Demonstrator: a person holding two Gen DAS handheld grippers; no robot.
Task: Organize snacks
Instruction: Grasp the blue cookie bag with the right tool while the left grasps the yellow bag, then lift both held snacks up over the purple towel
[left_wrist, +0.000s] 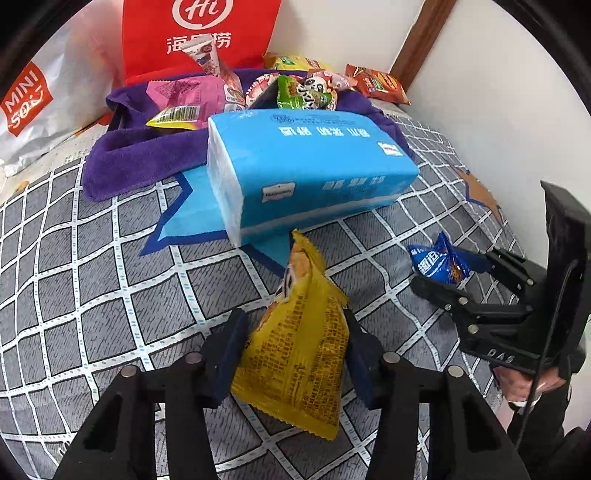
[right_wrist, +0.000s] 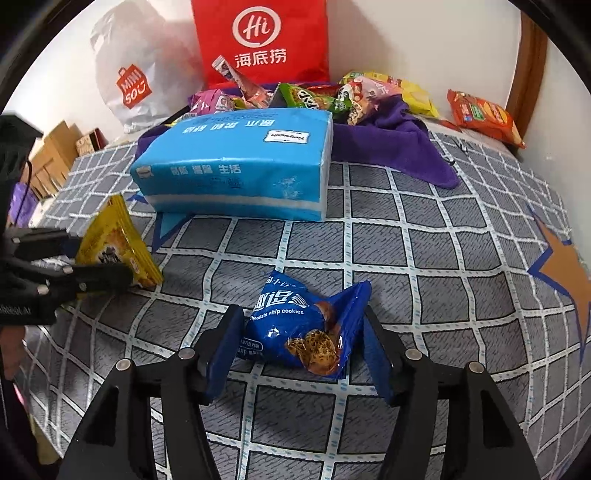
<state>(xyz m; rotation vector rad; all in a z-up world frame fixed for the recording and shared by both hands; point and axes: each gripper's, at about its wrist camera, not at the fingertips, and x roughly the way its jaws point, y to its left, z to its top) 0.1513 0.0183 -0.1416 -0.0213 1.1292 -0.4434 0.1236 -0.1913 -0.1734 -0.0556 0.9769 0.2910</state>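
My left fingers pinch one yellow crinkly snack packet, tilted up off the checked grey bed sheet. My right fingers sit narrow around one blue chocolate-chip cookie packet lying on the sheet; I can't tell if the pads touch it. One blue tissue pack lies behind, one purple towel holds a snack pile, with one red paper bag.
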